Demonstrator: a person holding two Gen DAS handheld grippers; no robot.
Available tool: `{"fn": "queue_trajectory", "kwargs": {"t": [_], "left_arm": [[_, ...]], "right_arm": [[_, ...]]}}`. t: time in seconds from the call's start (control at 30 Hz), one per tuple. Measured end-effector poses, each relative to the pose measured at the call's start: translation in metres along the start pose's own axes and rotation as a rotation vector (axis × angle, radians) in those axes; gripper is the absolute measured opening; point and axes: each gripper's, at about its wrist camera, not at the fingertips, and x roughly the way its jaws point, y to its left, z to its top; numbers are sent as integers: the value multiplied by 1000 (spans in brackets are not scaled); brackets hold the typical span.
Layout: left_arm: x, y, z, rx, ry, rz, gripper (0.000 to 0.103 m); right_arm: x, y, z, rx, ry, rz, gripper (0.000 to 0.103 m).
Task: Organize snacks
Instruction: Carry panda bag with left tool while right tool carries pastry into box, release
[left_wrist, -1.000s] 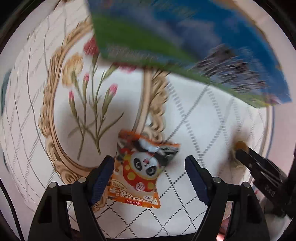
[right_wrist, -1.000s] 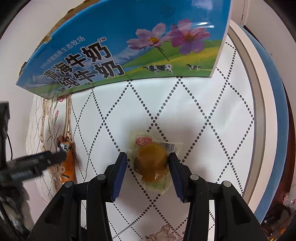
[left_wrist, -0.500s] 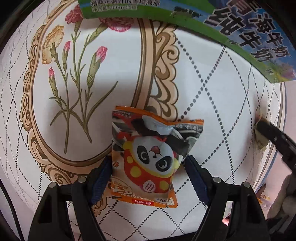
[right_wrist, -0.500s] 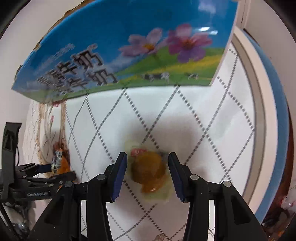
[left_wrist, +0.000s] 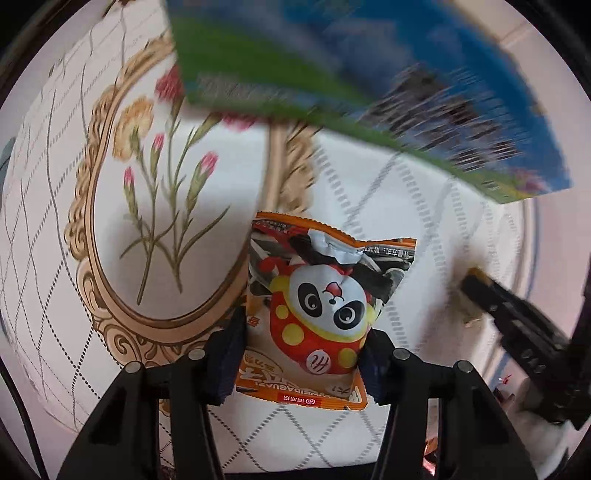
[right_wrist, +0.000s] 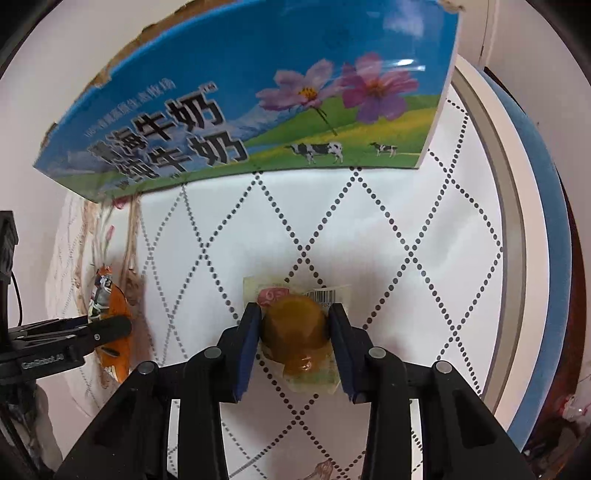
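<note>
Hand-held gripper left clamped the light, crinkly panda packet mid-body; right hand-held gripper pinched a soft wrapped cake.

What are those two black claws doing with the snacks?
Each gripper has grabbed one snack. The left gripper is shut on the orange panda packet, and the right gripper is shut on the brown wrapped cake. Both snacks are just above the patterned tablecloth, in front of the blue milk box.
</note>
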Motion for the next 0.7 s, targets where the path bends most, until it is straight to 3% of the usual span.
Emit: {"fn": "queue_trajectory", "kwargs": {"t": [0.17,0.3,0.43,0.53,0.7], "left_arm": [[-54,-30,7,52,-71,-84,51],[-96,-62,34,109,-122,-161,51],[-126,-88,82,147,-156,-199,51],[-130,-109,138,155,-164,-184,51],[-98,-136,216,162,-80,-143,51]], "right_arm": [[-31,8,9,-1,-53,57,40],[-76,14,29,-7,-137,114,40],[-114,16,61,-11,-222,150,40],[-125,13,94,-18,-260,134,40],[-107,0,144,17,-244,118,40]]}}
